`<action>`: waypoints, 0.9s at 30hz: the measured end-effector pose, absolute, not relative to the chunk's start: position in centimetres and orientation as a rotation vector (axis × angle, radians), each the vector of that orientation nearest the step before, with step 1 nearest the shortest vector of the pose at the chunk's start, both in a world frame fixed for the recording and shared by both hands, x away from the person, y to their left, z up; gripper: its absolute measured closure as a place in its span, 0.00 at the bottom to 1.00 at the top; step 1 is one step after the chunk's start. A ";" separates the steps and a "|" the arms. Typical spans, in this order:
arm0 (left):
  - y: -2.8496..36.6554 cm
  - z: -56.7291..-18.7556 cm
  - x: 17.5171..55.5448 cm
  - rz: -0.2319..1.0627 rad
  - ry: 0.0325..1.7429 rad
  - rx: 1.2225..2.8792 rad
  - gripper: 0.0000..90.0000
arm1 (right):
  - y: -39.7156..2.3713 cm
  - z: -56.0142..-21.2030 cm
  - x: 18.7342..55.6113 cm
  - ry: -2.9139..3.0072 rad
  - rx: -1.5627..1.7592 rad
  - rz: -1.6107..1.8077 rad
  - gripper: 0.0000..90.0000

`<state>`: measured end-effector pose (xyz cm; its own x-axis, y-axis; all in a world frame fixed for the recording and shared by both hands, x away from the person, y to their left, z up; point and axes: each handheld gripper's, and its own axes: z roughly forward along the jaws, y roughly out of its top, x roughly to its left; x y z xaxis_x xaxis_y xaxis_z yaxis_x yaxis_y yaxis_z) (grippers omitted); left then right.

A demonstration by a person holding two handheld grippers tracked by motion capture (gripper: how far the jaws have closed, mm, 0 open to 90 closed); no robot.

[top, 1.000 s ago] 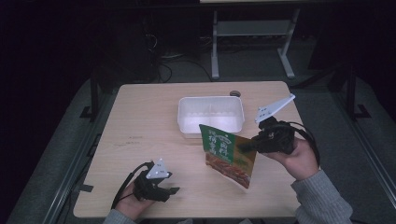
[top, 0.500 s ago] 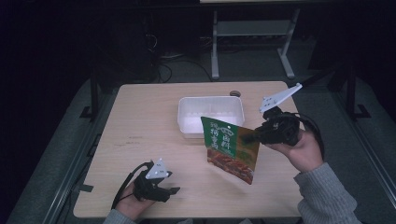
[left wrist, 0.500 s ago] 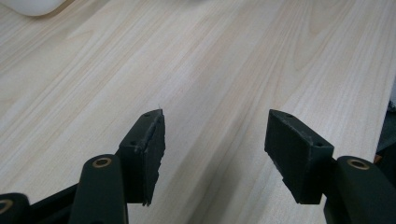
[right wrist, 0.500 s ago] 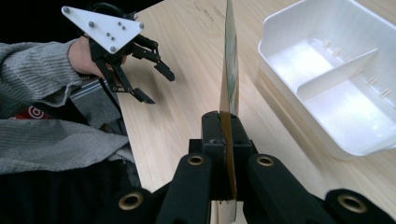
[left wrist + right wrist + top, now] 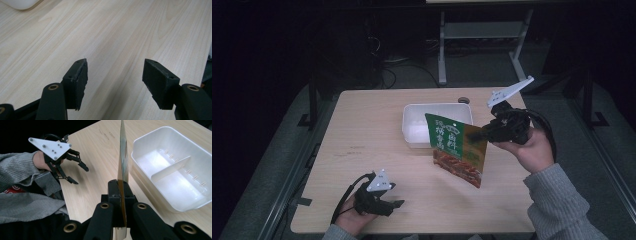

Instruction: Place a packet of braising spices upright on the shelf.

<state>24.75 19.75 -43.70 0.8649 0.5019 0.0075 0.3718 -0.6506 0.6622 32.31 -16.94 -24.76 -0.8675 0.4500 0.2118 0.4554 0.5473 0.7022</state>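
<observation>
- The pouch point(image 5: 457, 150), green at the top with a picture of red-brown food lower down, hangs in the air above the counter point(image 5: 362, 130), and we see it pinched at its right edge.
- In the right gripper view we look along the pouch point(image 5: 123, 157) edge-on: it stands as a thin upright sheet rising from between the black fingers point(image 5: 112, 192), which are closed tight on its edge.
- The right gripper point(image 5: 484, 132) is held up off the counter by the right hand point(image 5: 532, 150), with its grey three-cornered plate pointing up and away and a cable looping behind the hand.
- The pouch's lower corner hangs clear of the wood, and its upper part overlaps the near right corner of the white tray point(image 5: 412, 125) from the high view; whether it touches the tray we cannot tell.
- The white tray point(image 5: 200, 202) is a shallow tub with a divider wall across it that makes two compartments.
- The left gripper point(image 5: 394, 205) rests low at the near left of the counter, well apart from the pouch and the tray.
- Its fingers point(image 5: 77, 82) stand wide apart with bare wood between them, and they have just been opening a little further.
- A small dark round thing point(image 5: 463, 100) lies on the counter just behind the tray.
</observation>
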 end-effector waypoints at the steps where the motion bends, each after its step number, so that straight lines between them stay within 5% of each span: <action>1: 19.7 -43.7 24.8 0.248 0.629 2.351 0.40 | -16.9 -24.7 32.4 -2.758 -0.812 -1.255 1.00; 27: 20.0 -43.7 24.8 0.245 0.637 2.343 0.40 | -16.1 -22.0 36.5 -2.775 -0.933 -1.268 1.00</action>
